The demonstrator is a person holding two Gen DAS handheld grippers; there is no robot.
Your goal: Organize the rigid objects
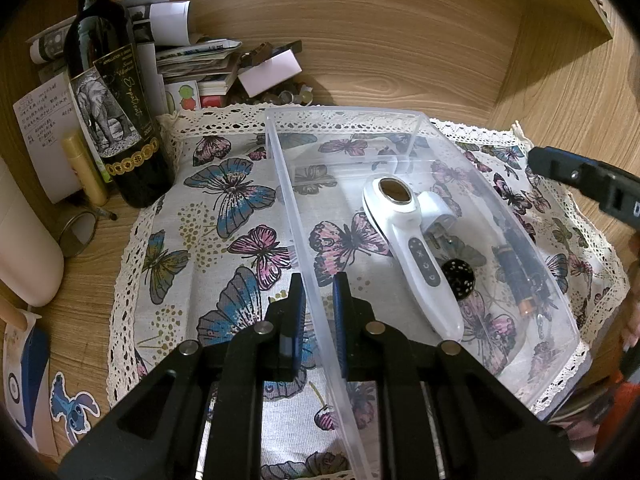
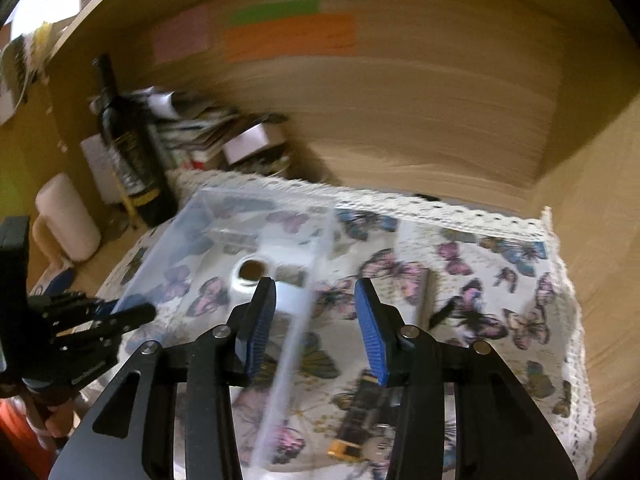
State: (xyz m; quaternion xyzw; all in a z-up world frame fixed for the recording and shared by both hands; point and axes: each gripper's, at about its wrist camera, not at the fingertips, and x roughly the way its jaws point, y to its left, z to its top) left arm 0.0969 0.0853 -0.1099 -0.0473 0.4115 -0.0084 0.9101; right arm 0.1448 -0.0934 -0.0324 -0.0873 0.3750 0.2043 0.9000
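A clear plastic bin [image 1: 280,184] stands on the butterfly cloth [image 1: 224,240]. Inside lie a white handheld device [image 1: 416,248], a black perforated ball [image 1: 460,276] and a dark cylinder with an orange end [image 1: 520,280]. My left gripper [image 1: 318,300] straddles the bin's left wall with a narrow gap; the pads look close on it. My right gripper [image 2: 316,312] is open and empty, above the bin's right wall [image 2: 296,320]; it shows at the right edge of the left wrist view [image 1: 592,184]. The right wrist view is blurred. The device shows there too [image 2: 250,274].
A dark wine bottle [image 1: 112,92] stands at the cloth's back left, with a gold tube [image 1: 86,168], papers [image 1: 200,60] and a cream cylinder [image 1: 24,248]. Wooden walls enclose the back and right. A dark stick [image 2: 444,314] lies on the cloth right of the bin.
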